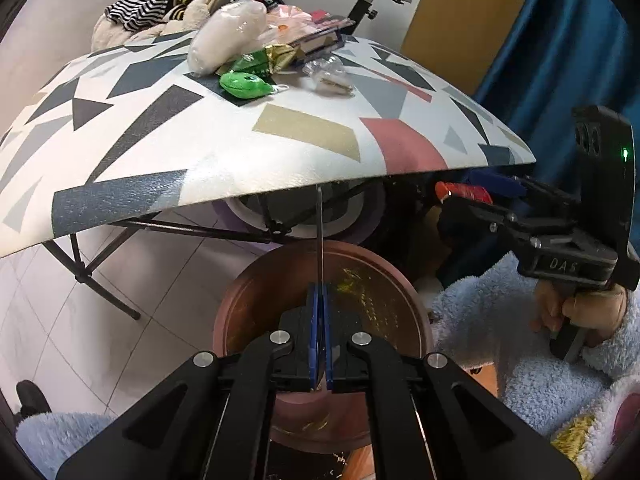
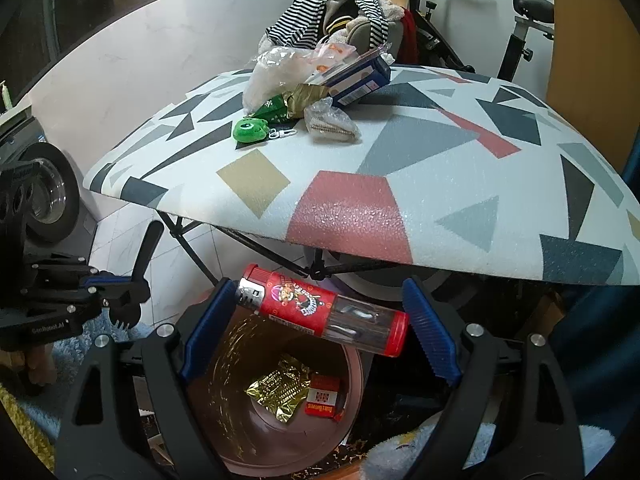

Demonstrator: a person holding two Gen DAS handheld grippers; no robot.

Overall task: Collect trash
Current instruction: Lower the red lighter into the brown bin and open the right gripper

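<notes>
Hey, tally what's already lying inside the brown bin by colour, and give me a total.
Inside the brown bin, under the red tube held across the right claw:
Gold foil wrapper: 1
Red box: 1
Total: 2

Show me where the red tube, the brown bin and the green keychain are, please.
red tube (image 2: 320, 308): right wrist view, on its red printed label.
brown bin (image 2: 356, 360): right wrist view, on its right rim.
green keychain (image 1: 244, 85): left wrist view, on its green body.

"DAS" on the right tool (image 1: 460, 200); "GenRobot.AI" on the left tool (image 2: 120, 300)
</notes>
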